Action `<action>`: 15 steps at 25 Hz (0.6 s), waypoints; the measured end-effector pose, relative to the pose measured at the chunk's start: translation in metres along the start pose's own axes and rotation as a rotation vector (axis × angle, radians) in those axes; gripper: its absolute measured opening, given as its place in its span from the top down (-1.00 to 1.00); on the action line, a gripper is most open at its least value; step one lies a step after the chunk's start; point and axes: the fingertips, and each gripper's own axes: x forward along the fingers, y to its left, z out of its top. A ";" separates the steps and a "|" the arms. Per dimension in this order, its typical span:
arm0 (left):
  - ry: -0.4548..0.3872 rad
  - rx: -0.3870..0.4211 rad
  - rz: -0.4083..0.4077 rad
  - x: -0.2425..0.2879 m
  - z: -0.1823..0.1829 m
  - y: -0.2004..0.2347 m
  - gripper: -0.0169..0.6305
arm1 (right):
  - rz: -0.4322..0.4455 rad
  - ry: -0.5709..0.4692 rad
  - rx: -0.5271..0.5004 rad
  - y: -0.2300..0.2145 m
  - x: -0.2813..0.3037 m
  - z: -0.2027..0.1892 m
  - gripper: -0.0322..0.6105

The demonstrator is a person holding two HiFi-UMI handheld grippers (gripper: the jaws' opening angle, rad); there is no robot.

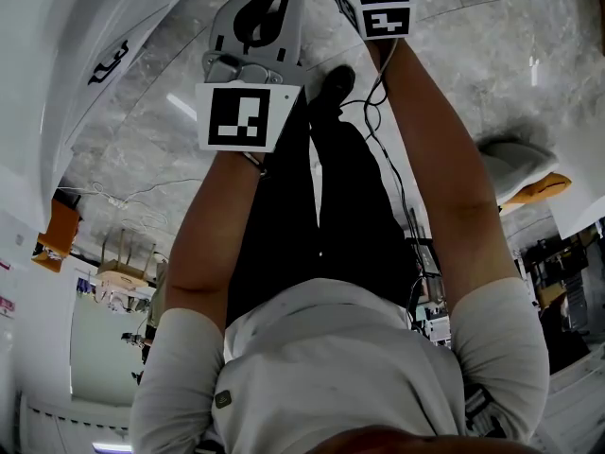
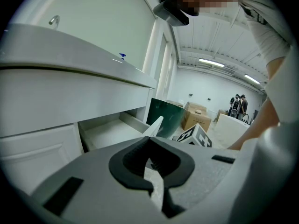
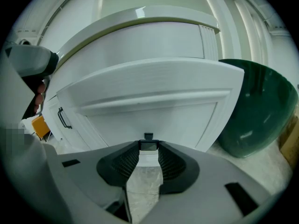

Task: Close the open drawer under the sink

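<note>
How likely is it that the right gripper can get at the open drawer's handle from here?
Very likely yes: the drawer handle sits between the tips of the right gripper, whose jaws are closing on it, and nothing else stands in the way.

Your drawer front [image 3: 149, 97] is plain white, its handle [image 3: 148, 145] black (small, lower centre), the bin [image 3: 261, 111] at right dark green.
</note>
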 end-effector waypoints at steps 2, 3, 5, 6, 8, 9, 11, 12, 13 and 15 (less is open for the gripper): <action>-0.008 0.004 0.000 0.000 0.005 0.002 0.92 | -0.010 -0.004 -0.014 0.000 -0.002 0.005 0.45; -0.011 0.004 0.000 0.000 0.007 0.002 0.92 | -0.010 -0.005 -0.022 0.001 -0.002 0.008 0.45; -0.014 0.000 0.000 -0.001 0.011 0.004 0.92 | -0.006 0.002 -0.036 0.004 0.002 0.014 0.45; -0.014 -0.003 0.000 -0.001 0.013 0.006 0.92 | -0.004 0.007 -0.037 0.006 0.005 0.016 0.45; -0.014 -0.005 0.000 0.000 0.015 0.008 0.92 | -0.002 0.011 -0.032 0.008 0.011 0.021 0.45; -0.013 -0.006 -0.001 0.001 0.015 0.010 0.92 | -0.004 0.007 -0.032 0.008 0.013 0.026 0.45; -0.009 -0.002 -0.004 0.002 0.015 0.014 0.92 | -0.017 -0.014 -0.042 0.006 0.017 0.039 0.45; -0.009 0.003 -0.003 0.003 0.015 0.016 0.92 | -0.022 -0.024 -0.046 0.005 0.020 0.044 0.45; -0.012 0.009 0.000 0.003 0.016 0.020 0.92 | -0.023 -0.030 -0.047 0.005 0.022 0.047 0.45; -0.023 0.022 0.009 0.004 0.019 0.027 0.92 | -0.025 -0.036 -0.046 0.006 0.027 0.052 0.45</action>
